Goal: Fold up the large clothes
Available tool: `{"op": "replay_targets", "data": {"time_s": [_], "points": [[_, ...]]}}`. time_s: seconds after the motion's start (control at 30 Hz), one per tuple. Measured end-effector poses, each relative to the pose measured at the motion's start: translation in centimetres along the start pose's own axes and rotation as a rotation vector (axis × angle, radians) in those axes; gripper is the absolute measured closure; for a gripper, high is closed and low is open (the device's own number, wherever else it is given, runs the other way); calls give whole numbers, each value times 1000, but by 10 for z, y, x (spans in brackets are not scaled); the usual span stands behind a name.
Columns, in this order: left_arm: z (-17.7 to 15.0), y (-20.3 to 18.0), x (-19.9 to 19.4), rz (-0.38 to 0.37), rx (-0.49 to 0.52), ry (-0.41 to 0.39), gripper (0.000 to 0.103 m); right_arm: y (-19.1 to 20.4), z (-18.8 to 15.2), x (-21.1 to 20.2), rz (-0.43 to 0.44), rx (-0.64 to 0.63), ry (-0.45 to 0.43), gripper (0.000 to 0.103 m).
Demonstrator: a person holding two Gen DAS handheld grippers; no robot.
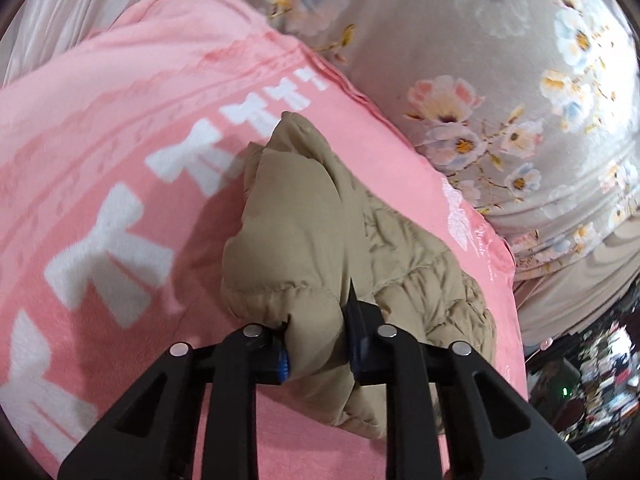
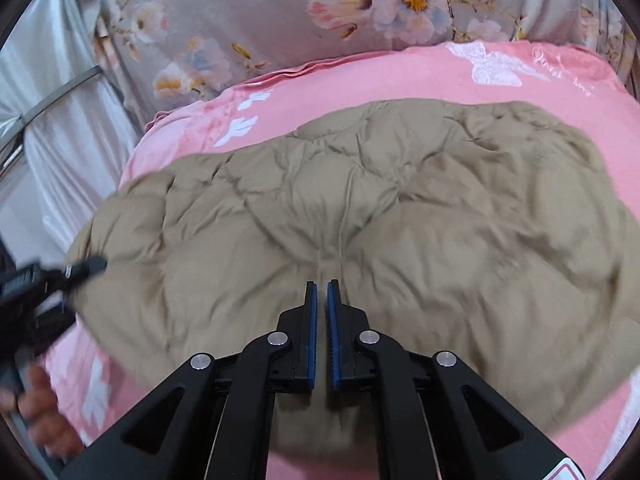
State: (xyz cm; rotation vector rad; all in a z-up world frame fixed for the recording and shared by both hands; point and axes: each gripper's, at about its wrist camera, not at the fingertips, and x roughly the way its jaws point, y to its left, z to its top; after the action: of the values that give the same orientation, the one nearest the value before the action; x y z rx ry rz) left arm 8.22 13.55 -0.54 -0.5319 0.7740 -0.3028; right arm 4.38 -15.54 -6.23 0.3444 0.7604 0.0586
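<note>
A tan quilted puffer jacket lies spread on a pink blanket. In the left wrist view my left gripper is shut on a bunched edge of the jacket, with padded fabric bulging between its fingers. In the right wrist view my right gripper is shut, its blue pads nearly together, pinching a fold of the jacket at its near edge. The left gripper also shows in the right wrist view at the jacket's left edge, blurred.
The pink blanket with white bow prints covers a bed with a grey floral sheet. A white curtain hangs at the left. A person's hand is at the lower left. Clutter lies beyond the bed's right edge.
</note>
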Motion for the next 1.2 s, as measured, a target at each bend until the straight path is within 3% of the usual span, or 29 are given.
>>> {"op": "replay_targets", "data": {"time_s": [0.13, 0.4, 0.6, 0.7, 0.87, 1.2], "points": [[1, -36, -15, -18, 82, -31, 86, -1, -25, -14, 4, -14, 58, 102], [-9, -124, -37, -101, 311, -17, 89, -13, -43, 6, 42, 38, 109, 103], [-37, -201, -17, -163, 492, 33, 89, -38, -46, 1, 163, 154, 127, 103], [-56, -238, 5, -187, 573, 84, 89, -48, -53, -18, 174, 173, 116, 103], [-95, -286, 49, -202, 663, 184, 89, -75, -65, -57, 135, 211, 76, 103], [-186, -326, 126, -164, 800, 386, 90, -161, -73, -116, -99, 314, 3, 103]]}}
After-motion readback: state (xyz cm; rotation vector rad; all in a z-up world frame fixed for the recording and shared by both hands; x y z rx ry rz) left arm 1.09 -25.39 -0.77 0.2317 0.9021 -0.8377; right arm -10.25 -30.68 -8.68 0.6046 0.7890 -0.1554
